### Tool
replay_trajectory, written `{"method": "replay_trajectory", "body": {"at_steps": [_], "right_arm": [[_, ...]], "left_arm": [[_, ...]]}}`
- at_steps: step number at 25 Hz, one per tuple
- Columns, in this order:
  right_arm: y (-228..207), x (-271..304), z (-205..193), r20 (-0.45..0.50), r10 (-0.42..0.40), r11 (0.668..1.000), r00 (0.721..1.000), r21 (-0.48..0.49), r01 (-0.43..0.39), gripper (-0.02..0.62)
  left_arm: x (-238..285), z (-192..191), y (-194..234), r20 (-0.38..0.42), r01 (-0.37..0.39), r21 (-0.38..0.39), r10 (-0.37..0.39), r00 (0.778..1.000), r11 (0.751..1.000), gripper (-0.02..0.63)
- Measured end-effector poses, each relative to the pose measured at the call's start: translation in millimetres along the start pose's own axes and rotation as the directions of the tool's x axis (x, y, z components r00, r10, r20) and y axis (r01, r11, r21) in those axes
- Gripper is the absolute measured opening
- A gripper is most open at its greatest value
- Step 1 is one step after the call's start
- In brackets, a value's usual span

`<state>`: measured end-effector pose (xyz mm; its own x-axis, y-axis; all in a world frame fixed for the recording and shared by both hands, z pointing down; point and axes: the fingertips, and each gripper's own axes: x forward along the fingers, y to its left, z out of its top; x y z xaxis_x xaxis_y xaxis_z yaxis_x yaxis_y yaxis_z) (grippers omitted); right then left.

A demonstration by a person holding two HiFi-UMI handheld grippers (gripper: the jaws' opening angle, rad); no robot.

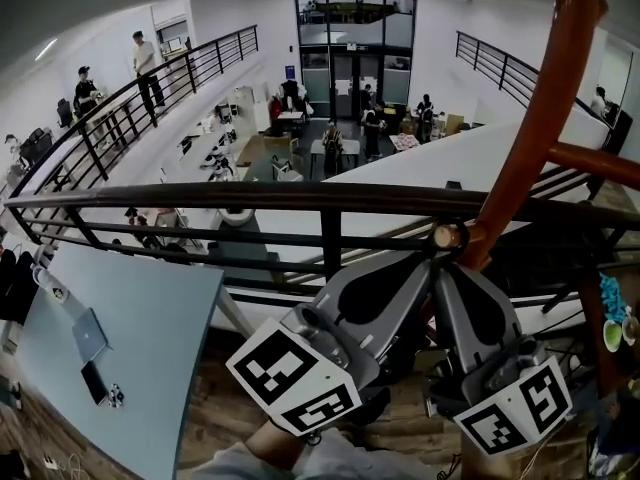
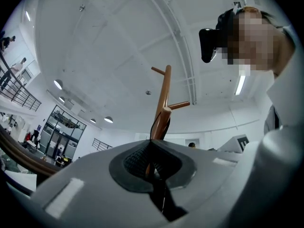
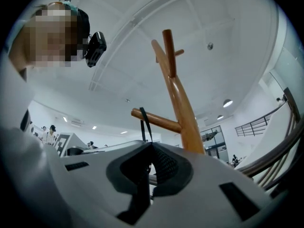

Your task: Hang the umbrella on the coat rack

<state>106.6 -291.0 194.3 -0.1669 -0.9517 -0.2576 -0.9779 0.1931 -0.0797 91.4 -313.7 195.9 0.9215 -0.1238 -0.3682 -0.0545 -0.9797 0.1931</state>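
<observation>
- The umbrella shows only by its black strap (image 3: 146,125), which is looped over a side peg (image 3: 164,122) of the rack (image 3: 183,108). The strap runs from the peg straight down into the jaws. The rest of the umbrella is hidden under the grippers in the head view.
- The right gripper (image 3: 151,146) has its jaws pressed together on the strap just below the peg.
- The left gripper (image 2: 152,144) is also closed. A thin dark line of strap rises from between its pads to the peg's end. A sliver of brown shows through a slight gap lower between the pads.
- In the head view both grippers point up and meet at the peg's tip, side by side and nearly touching. Their marker cubes (image 1: 295,378) face the camera.
- A sleeve (image 1: 280,453) shows at the bottom edge behind the left one.
- The rack's orange-brown pole rises to the upper right, with another arm branching off to the right. In the gripper views it forks near the top.
- A black railing (image 1: 200,196) runs just behind the peg.
- Past it lies a lower floor with desks and seated people (image 1: 332,138). More people stand on a walkway at upper left.
- A pale blue table (image 1: 150,328) at lower left carries a laptop (image 1: 90,335) and a phone (image 1: 93,381).
- Both gripper views show the person above under a white ceiling, with a head camera (image 3: 96,42).
</observation>
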Motion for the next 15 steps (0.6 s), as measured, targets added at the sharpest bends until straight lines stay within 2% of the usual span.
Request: {"method": "replay_trajectory", "body": {"at_steps": [15], "right_arm": [[-22,-3,-8,-0.029,-0.105,0.994,0.994,-0.010,0.105,0.002]], "left_arm": [[18,-18,5,-0.038,0.075,-0.070,-0.078,0.996,0.995,0.008]]}}
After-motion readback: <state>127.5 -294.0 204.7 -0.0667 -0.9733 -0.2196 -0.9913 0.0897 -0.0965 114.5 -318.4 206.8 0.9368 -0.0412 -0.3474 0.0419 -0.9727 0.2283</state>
